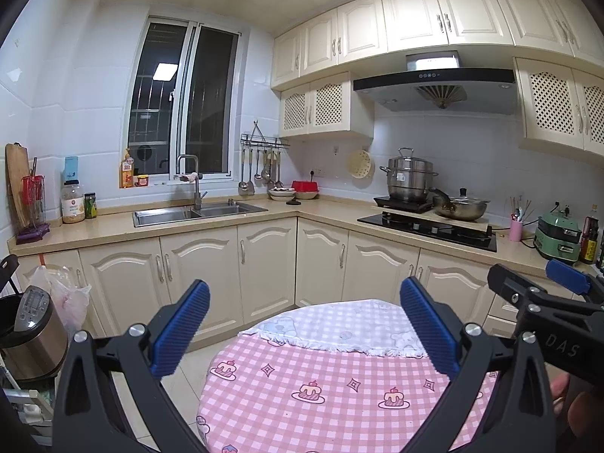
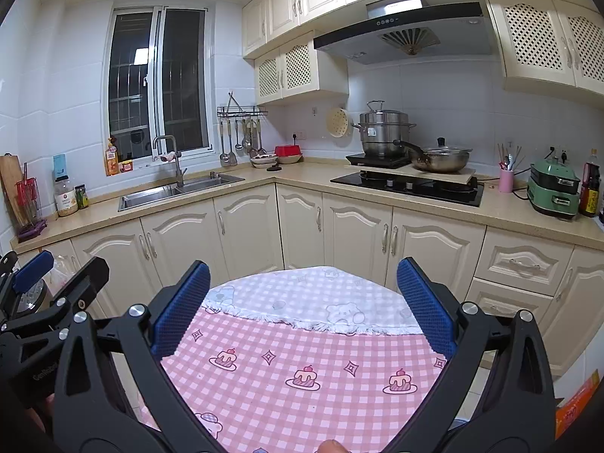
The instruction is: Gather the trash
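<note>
Hovering level over the pink table (image 1: 339, 389), both claws (image 1: 305, 324) (image 2: 304, 302) gape wide.

The right gripper (image 1: 536, 283) carries "DAS" in pale letters on its black body; the left gripper (image 2: 64, 275) reads "GenRobot" (last letters partly hidden). Jar and bottle labels are too blurred.

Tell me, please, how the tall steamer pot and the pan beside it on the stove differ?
The steamer pot is tall and stacked, with side handles; the pan is low and wide, with one long dark handle. The pot sits on a black induction plate, the pan on a pale board. Both are shiny steel and lidded.
</note>
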`<state>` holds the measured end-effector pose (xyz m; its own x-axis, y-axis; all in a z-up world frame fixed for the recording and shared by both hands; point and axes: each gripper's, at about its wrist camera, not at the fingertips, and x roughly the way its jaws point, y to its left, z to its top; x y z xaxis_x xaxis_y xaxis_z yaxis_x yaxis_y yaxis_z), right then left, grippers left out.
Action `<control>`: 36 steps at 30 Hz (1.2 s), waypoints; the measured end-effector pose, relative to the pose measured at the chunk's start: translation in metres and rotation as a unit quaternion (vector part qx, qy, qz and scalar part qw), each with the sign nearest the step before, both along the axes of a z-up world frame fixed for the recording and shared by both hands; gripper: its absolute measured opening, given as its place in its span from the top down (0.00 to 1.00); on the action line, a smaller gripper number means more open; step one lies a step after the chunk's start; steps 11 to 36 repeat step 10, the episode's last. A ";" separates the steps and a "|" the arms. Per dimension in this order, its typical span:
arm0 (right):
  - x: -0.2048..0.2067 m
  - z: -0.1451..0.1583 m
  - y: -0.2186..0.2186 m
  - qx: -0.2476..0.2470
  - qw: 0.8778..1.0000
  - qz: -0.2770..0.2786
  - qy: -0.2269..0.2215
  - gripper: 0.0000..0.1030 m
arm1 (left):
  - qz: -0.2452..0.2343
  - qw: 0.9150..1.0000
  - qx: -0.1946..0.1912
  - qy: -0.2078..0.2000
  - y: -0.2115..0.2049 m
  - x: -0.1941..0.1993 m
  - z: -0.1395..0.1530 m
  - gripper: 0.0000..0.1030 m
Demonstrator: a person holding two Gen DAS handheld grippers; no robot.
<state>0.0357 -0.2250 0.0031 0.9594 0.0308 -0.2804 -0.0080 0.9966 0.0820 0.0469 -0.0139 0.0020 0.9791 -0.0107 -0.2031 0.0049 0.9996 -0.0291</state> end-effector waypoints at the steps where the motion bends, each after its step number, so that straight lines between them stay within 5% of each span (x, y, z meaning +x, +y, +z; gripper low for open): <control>1: 0.001 -0.001 0.001 0.000 1.000 0.000 0.001 0.06 | 0.000 1.000 -0.001 0.001 0.000 0.001 0.000 0.04; 36: 0.003 -0.002 0.001 0.003 1.000 -0.001 0.003 0.06 | 0.008 1.000 -0.006 0.003 0.003 0.005 -0.001 0.04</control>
